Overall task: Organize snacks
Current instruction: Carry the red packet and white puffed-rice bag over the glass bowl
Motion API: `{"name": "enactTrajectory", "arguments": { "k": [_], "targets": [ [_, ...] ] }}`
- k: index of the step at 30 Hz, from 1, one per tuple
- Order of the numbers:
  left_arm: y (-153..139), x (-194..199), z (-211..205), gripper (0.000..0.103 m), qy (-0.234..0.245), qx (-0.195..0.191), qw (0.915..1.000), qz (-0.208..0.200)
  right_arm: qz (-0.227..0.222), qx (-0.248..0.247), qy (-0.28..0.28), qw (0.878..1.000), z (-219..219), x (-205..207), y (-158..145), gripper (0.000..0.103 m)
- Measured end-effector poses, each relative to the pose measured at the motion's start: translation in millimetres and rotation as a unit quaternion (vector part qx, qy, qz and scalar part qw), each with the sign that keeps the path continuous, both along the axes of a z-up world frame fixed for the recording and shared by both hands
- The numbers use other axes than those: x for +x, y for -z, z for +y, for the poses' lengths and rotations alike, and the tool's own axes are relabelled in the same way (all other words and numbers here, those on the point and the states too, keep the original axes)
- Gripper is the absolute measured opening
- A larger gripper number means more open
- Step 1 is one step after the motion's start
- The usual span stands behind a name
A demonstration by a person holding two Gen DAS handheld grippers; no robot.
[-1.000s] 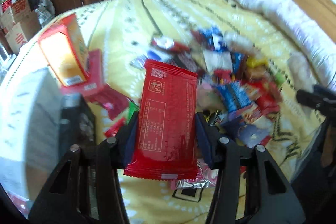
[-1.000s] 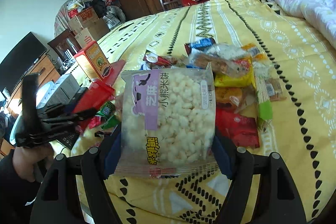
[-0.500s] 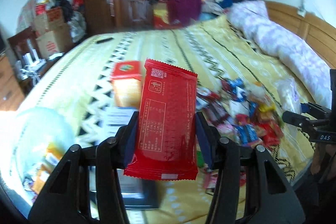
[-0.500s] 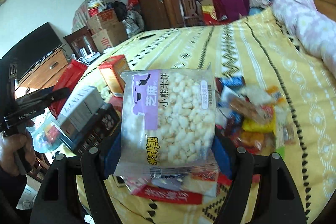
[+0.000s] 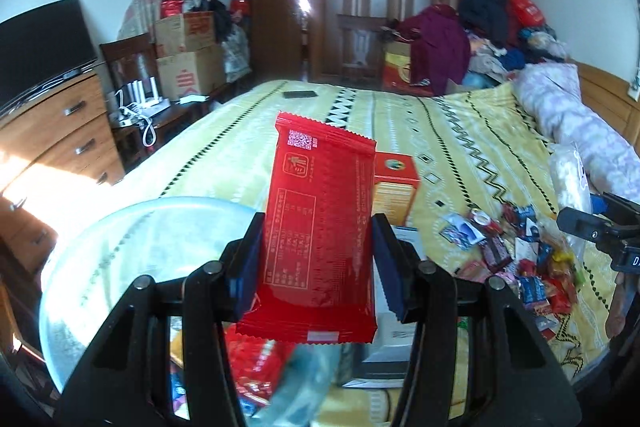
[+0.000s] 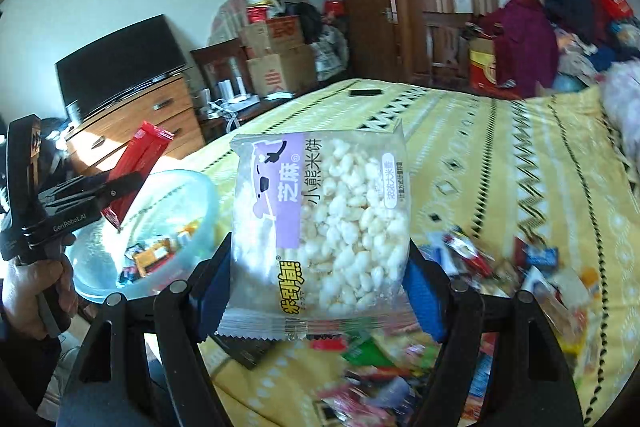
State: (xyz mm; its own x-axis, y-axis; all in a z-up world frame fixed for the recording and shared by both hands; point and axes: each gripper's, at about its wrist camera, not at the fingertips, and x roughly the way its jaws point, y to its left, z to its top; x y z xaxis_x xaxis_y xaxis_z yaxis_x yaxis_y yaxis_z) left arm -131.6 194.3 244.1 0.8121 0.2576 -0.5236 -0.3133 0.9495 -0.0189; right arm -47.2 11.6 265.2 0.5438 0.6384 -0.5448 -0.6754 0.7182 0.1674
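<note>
Your left tongs (image 5: 318,269) sit at the bottom middle of the left view. The two blue pads (image 5: 248,265) are pressed in on the sides of a red snack pack (image 5: 318,227), pinching it. The pack stands up tall, a bit tilted, with its long side going up and its top edge toward the upper middle of the frame. The side with small print and a square code faces you.

Your right tongs (image 6: 318,287) sit at the bottom middle of the right view. They pinch a clear bag of white puffed rice bits (image 6: 320,227) by its two sides. The bag stands up too, long side going up, with a purple stripe on its left part.

Just past the red pack, at lower left of the left view, is a see-through blue bowl (image 5: 120,247) with some snacks inside. In the right view your left hand (image 6: 28,287) holds the red pack above that bowl.

Behind the red pack stands an orange box (image 5: 394,187). At right, a pile of small snacks (image 5: 520,259) lies on the yellow bed cover (image 5: 460,131). A dark phone (image 5: 299,93) lies far back on the bed.
</note>
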Motion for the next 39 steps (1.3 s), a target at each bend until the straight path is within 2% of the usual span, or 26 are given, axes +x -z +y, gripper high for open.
{"name": "enactTrajectory", "arguments": {
  "k": [8, 17, 24, 39],
  "targets": [
    [4.8, -33.5, 60.7, 0.052, -0.056, -0.028, 0.9980, -0.008, 0.005, 0.002, -0.093, 0.996, 117.6, -21.6, -21.2, 0.079],
    [22.2, -56.4, 116.8, 0.052, -0.107, -0.067, 0.9920, 0.002, 0.026, -0.006, -0.165, 0.986, 215.2, -34.3, -16.5, 0.079],
    [34.4, -64.0, 137.1, 0.052, -0.129, -0.091, 0.9875, 0.007, 0.038, -0.019, -0.196, 0.980, 253.9, -43.0, -6.0, 0.079],
    [42.8, -73.7, 152.3, 0.052, -0.127, -0.105, 0.9862, 0.013, 0.060, -0.037, -0.216, 0.974, 281.0, -56.7, 13.4, 0.079]
  ]
}}
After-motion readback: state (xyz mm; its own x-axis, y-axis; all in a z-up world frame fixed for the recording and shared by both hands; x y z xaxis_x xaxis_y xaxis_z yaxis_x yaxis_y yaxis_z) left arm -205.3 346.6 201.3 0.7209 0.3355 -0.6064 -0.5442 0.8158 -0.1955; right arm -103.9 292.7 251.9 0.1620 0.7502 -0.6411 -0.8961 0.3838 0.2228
